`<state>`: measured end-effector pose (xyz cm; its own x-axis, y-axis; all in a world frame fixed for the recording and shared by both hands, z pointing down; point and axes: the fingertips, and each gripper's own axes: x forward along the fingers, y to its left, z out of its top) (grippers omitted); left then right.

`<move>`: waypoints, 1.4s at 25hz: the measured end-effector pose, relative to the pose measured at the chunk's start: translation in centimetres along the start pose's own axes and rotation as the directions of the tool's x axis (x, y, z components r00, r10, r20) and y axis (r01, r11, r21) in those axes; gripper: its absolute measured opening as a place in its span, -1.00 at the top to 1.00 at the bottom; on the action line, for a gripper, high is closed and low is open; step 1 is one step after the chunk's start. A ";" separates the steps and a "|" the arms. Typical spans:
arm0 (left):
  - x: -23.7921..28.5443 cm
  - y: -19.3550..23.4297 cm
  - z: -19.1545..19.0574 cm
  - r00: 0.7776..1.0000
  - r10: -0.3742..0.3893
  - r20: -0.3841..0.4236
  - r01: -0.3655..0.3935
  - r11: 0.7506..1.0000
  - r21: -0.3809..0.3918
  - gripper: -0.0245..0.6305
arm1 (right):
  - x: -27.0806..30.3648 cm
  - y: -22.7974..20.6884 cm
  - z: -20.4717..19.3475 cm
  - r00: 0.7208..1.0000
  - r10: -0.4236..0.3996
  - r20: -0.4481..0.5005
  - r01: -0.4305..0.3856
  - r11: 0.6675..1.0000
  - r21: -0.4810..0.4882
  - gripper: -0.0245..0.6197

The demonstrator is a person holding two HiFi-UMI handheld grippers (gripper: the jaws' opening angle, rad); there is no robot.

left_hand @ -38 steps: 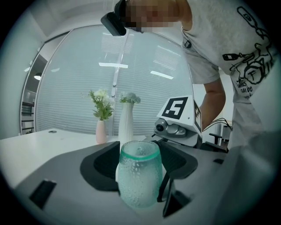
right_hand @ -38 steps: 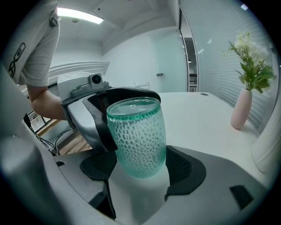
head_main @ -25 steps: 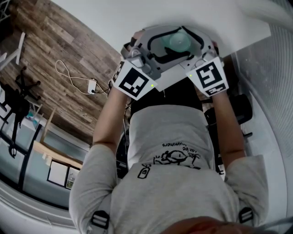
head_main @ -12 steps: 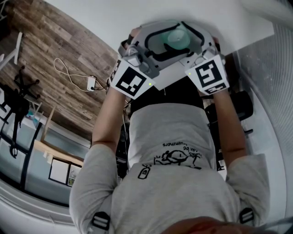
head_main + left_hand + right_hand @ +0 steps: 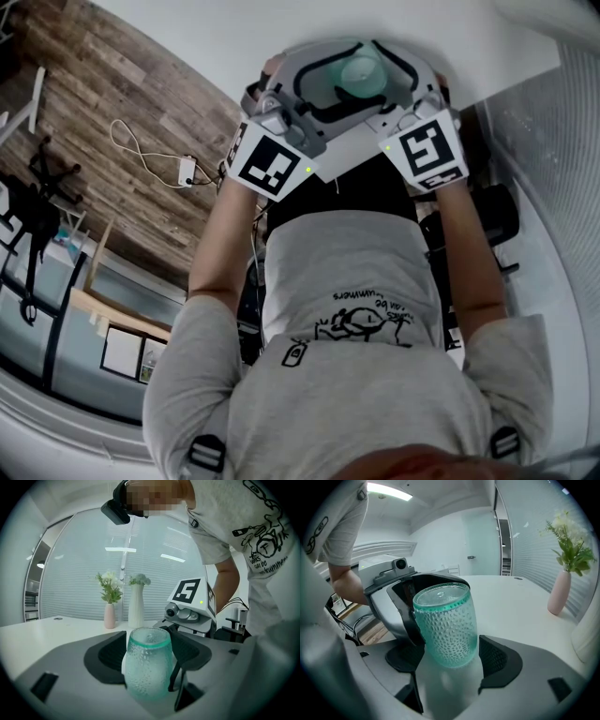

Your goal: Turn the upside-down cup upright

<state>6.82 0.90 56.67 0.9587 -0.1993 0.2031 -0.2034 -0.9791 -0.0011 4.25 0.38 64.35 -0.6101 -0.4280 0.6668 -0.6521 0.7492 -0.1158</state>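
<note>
Sitting slightly nearer 12 o'clock in the head view than a second ago: left gripper [image 5: 323,75], right gripper [image 5: 398,80], cup [image 5: 361,75].
Person [image 5: 356,356]: leaning over the white tabletop [image 5: 216,37].
Left gripper: reaching in from 8 o'clock of the cup, jaws standing wide with the cup between them.
Right gripper: reaching in from 4 o'clock, jaws likewise spreading wide around it.
Cup: teal dimpled glass, leaning a little in the right gripper view.
White vase [image 5: 136,606], pink vase [image 5: 109,616]: standing well beyond the cup, at 11 o'clock.
</note>
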 end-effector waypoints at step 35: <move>-5.7 -0.3 8.6 0.987 0.153 0.045 -0.143 0.974 -0.175 0.73 | -10.7 0.1 7.5 0.981 -0.058 0.186 0.040 0.994 0.099 0.23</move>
<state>3.17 1.93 47.05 0.9241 -0.3486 0.1567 -0.3703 -0.9181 0.1416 7.38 1.24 51.71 -0.6444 -0.5572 0.5237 -0.7172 0.6779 -0.1612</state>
